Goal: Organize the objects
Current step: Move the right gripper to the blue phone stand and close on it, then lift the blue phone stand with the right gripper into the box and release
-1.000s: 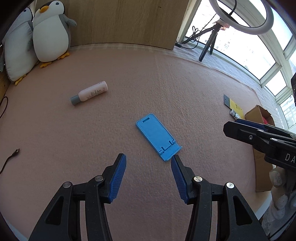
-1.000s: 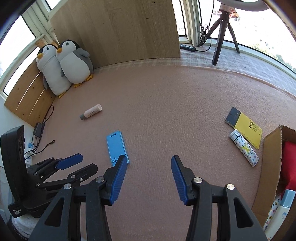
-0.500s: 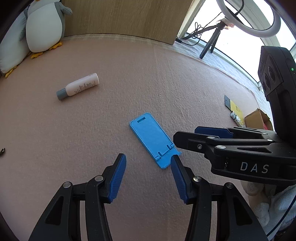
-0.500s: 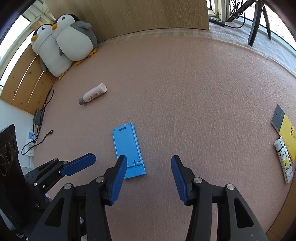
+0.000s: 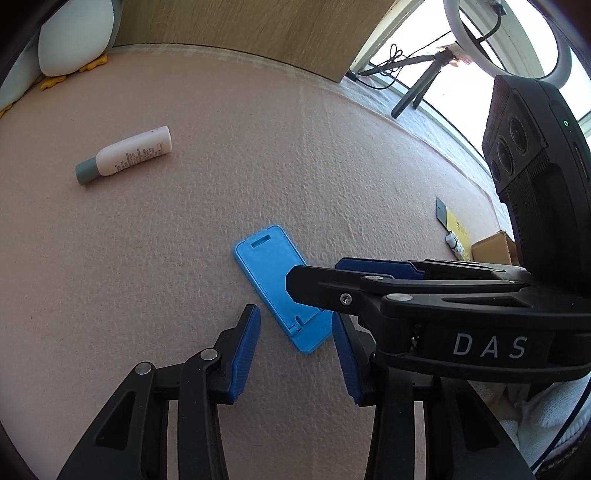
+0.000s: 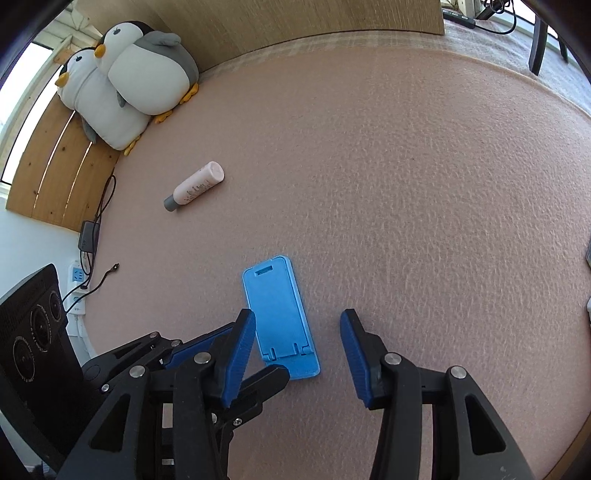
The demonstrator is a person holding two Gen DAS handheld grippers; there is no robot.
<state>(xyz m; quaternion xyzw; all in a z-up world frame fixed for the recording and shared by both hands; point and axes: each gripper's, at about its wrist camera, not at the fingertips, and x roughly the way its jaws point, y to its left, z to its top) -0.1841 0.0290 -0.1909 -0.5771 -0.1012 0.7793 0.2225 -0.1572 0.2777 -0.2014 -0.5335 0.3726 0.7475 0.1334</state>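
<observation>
A flat blue phone stand [image 5: 271, 273] lies on the pink carpet; it also shows in the right wrist view [image 6: 280, 314]. My left gripper [image 5: 293, 334] is open, its near end lying between the fingers. My right gripper [image 6: 297, 341] is open too, with the stand's near end between its fingers. In the left wrist view the right gripper [image 5: 325, 275] reaches in from the right over the stand. A pink bottle with a grey cap [image 5: 123, 155] lies farther off to the left, also in the right wrist view [image 6: 195, 186].
Two plush penguins [image 6: 129, 81] lean at the far left against a wooden panel [image 5: 240, 26]. A yellow booklet [image 5: 452, 219] and a cardboard box [image 5: 493, 247] lie to the right. A ring light on a tripod [image 5: 421, 81] stands by the window. Cables and a power strip [image 6: 79, 277] lie at the left.
Both grippers have moved in toward the blue stand and now straddle its near end. The right gripper has swung left, in front of the left camera.
</observation>
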